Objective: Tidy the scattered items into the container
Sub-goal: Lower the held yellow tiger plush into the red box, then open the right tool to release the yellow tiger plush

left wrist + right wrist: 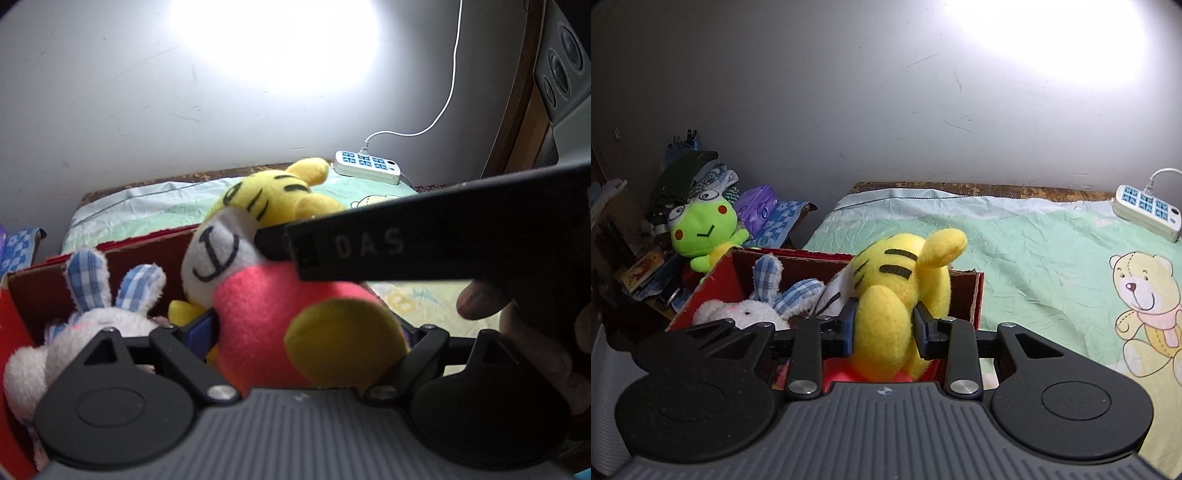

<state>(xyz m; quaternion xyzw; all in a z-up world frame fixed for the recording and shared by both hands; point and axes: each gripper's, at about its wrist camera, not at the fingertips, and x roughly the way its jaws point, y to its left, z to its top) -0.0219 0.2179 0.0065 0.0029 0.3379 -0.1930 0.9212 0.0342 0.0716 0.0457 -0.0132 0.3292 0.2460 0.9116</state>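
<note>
Left wrist view, "DAS" on right gripper [273,243] clamping tiger plush [258,221], left gripper [314,328] open.

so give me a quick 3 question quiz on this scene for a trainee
1. True or false: the right gripper is shut on the tiger plush.
2. Which toy already lies inside the red box? A) green frog plush B) white rabbit plush C) bear plush
3. Fill in: the power strip lies on the bed by the ____.

Key:
1. True; its pads press the plush's yellow limb over the box.
2. B; the white rabbit plush lies in the box, while the green frog plush sits outside, behind it.
3. Wall.
</note>
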